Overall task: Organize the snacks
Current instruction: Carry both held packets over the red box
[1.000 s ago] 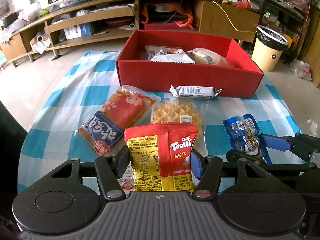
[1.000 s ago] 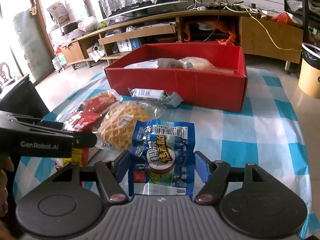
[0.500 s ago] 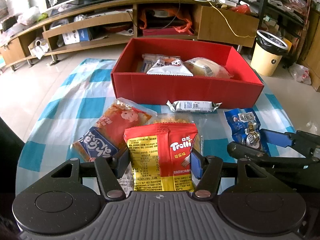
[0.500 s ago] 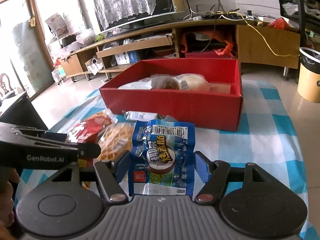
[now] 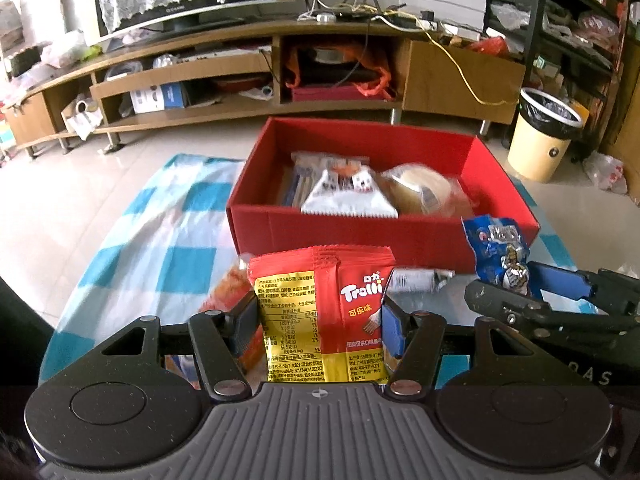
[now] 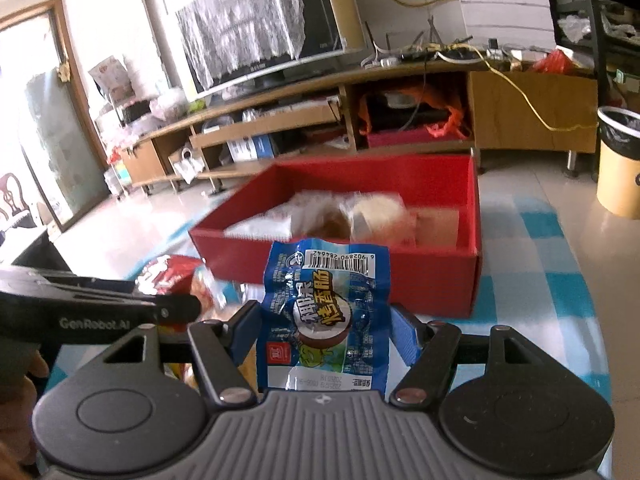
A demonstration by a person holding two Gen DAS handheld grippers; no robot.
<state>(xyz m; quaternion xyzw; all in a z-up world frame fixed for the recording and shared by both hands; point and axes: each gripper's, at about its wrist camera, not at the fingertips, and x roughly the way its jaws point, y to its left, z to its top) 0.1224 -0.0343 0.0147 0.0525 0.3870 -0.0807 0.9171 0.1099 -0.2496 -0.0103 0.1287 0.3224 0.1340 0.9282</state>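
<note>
My left gripper (image 5: 318,318) is shut on a red and yellow Trolli candy packet (image 5: 324,312) and holds it above the table, short of the red box (image 5: 360,236). My right gripper (image 6: 324,328) is shut on a blue sausage packet (image 6: 324,316), also lifted in front of the red box (image 6: 432,280). The box holds several snacks, among them a white packet (image 5: 348,196) and a wrapped bun (image 5: 424,192). The right gripper with the blue packet (image 5: 500,256) shows at the right of the left wrist view. The left gripper's arm (image 6: 100,312) shows at the left of the right wrist view.
A blue and white checked cloth (image 5: 160,256) covers the table. A small silver bar (image 5: 416,280) and an orange-red packet (image 5: 224,300) lie in front of the box. A TV cabinet (image 5: 240,80) and a bin (image 5: 548,132) stand beyond.
Both grippers have risen and moved forward toward the red box, each carrying its packet. The snacks on the cloth have dropped below and behind the held packets.
</note>
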